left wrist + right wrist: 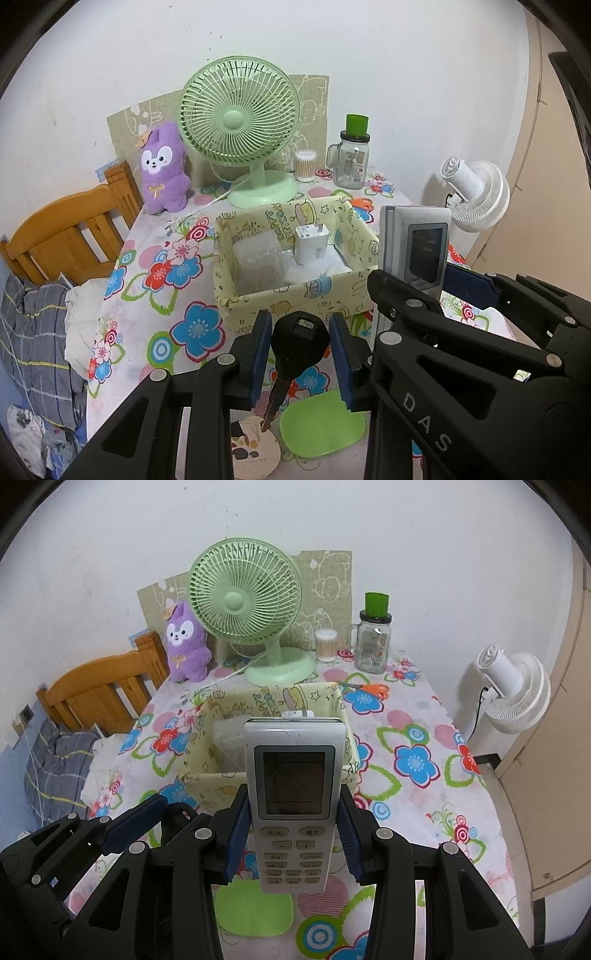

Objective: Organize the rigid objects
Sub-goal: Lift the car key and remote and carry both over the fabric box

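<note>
While your left gripper (301,354) holds the black-headed key (298,345) between its blue pads, blade hanging down, your right gripper (293,834) has its jaws closed on the white remote control (293,794), which stands upright with its screen toward the camera. Both are lifted clear of the table (417,716), side by side, the right one just beside the left in the left wrist view. Ahead of them sits the yellow patterned box (295,299) on the flowered cloth, and inside it you can see a white plug adapter (312,242) standing upright and a clear plastic case (258,264) next to it. Below the grippers lie a green tray (321,424) and a round coaster (255,448) on the table. Farther back stand the green fan (245,602), a purple plush toy (184,646), a tub of cotton swabs (326,644) and a glass jar (371,646) with a green cap; orange scissors (373,690) lie near the box's right corner.
</note>
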`<state>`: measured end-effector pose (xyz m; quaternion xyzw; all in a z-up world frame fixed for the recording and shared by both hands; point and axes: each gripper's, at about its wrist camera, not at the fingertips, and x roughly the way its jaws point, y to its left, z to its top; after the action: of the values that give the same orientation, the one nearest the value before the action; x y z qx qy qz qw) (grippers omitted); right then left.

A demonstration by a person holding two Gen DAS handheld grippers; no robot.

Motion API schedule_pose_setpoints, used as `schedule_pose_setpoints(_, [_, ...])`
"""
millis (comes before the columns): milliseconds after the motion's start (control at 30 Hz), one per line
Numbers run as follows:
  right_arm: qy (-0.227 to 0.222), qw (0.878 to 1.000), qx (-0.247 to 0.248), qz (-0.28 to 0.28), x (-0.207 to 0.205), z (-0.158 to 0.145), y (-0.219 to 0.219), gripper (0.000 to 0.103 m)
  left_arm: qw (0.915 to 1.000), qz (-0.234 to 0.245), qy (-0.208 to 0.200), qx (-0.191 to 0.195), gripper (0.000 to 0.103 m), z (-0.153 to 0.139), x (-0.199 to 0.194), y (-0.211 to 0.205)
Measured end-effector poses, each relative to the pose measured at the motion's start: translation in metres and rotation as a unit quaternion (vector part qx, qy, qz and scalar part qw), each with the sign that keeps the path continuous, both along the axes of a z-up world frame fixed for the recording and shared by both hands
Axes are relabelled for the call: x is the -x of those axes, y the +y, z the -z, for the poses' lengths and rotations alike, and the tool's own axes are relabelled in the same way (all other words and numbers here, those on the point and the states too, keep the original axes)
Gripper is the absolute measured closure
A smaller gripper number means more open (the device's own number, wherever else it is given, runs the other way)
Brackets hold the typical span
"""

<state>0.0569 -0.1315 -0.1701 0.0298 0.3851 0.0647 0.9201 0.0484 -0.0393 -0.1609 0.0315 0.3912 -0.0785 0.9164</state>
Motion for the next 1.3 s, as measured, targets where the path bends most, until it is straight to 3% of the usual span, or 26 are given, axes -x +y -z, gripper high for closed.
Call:
schedule_pose_setpoints(800, [-0.012, 1.0, 0.002, -0.007, -0.026, -0.032, -0.002, 0.056, 0.9998, -0.012, -0.012, 0.01, 0.071, -0.029, -0.022, 0.001])
schedule_pose_setpoints(1300, [-0.006, 1.0, 0.003, -0.018, -0.057, -0.035, -0.005, 0.056, 0.9996, -0.017, -0.01, 0.02, 0.071, -0.033, -0.05, -0.001])
